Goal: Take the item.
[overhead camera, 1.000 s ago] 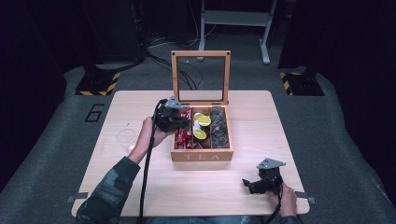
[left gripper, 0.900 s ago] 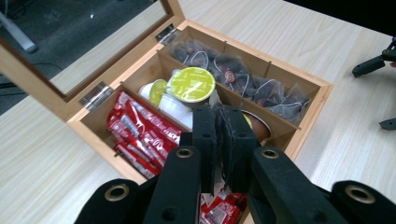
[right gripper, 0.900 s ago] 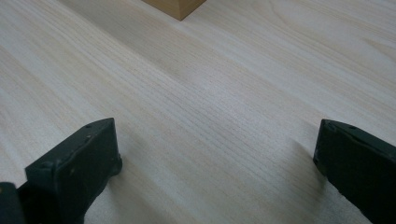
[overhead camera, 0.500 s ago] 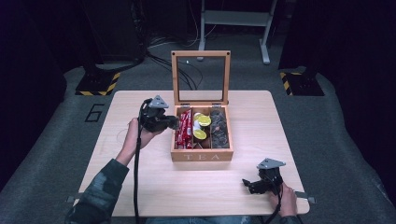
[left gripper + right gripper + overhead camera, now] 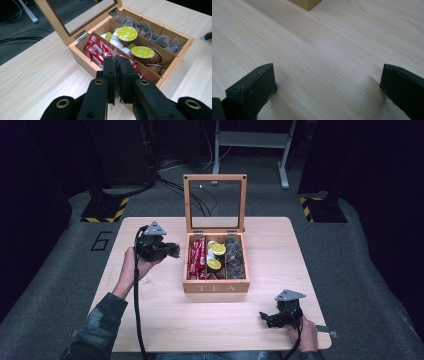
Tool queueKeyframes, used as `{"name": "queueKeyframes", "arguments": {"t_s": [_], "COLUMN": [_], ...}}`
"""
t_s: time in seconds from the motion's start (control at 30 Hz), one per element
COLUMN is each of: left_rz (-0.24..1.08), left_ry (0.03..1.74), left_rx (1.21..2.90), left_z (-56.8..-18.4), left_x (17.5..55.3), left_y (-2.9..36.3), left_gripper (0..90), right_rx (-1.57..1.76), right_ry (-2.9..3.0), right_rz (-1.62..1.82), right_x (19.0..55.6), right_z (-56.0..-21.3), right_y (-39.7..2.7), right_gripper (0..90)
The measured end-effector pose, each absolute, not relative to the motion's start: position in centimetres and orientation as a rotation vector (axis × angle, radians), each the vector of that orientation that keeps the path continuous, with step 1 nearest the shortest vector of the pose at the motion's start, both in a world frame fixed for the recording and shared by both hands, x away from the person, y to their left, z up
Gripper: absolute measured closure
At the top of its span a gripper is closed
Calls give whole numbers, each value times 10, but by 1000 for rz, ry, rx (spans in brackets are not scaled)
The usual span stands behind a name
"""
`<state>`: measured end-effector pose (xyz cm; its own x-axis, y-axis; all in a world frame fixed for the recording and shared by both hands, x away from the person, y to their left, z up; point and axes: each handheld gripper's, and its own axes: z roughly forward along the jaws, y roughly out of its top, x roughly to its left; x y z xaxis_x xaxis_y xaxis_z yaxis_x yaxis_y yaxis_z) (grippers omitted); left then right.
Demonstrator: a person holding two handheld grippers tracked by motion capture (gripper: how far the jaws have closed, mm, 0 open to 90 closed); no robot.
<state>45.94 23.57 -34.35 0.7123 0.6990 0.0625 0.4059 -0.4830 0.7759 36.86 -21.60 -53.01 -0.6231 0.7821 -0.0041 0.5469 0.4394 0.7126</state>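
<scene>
- High view: person's left forearm in a dark patterned sleeve (image 5: 100, 320) comes in bottom left; left hand (image 5: 134, 265) holds the left gripper (image 5: 172, 251) above the pale wooden bench (image 5: 150, 320), just left of the box, pointing right toward it.
- Left gripper jaws are pressed nearly together on a thin dark mesh sachet with a small white tab (image 5: 116, 75); left gripper view (image 5: 116, 72) shows it pinched flat between them, raised over the box's near wall.
- Black cable (image 5: 136, 310) trails from the left gripper down past the bench edge.
- Mid bench: light wooden tea box lettered TEA (image 5: 216, 287), its glass-paned lid (image 5: 215, 202) standing upright at the back on metal hinges.
- Box has three lengthwise compartments. Left one: red flat packets (image 5: 197, 257), also seen in left gripper view (image 5: 96, 48).
- Middle compartment: brown capsules with yellow-green foil tops (image 5: 216, 256), plus some white ones; left gripper view (image 5: 127, 33).
- Right compartment: dark mesh sachets with strings (image 5: 234, 259); left gripper view (image 5: 150, 32).
- Bottom right: right hand (image 5: 306, 335) holds the right gripper (image 5: 266, 317) low on the bench near the front edge, well apart from the box, pointing left.
- Right gripper view: jaws spread wide, nothing between them but bare bench (image 5: 327, 65); box corner at the top edge.
</scene>
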Motion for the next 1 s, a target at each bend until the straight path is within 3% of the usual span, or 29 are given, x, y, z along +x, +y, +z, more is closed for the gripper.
{"name": "queueKeyframes", "arguments": {"t_s": [1.0], "left_rz": [557], "left_ry": [966], "left_rx": [2079], "left_z": [-341], "left_x": [446], "left_y": [299], "left_gripper": [847], "right_rx": [1136], "right_ry": [2365], "right_rz": [984], "right_x": [369], "right_z": [-530], "right_y": [-216], "right_gripper": [0]}}
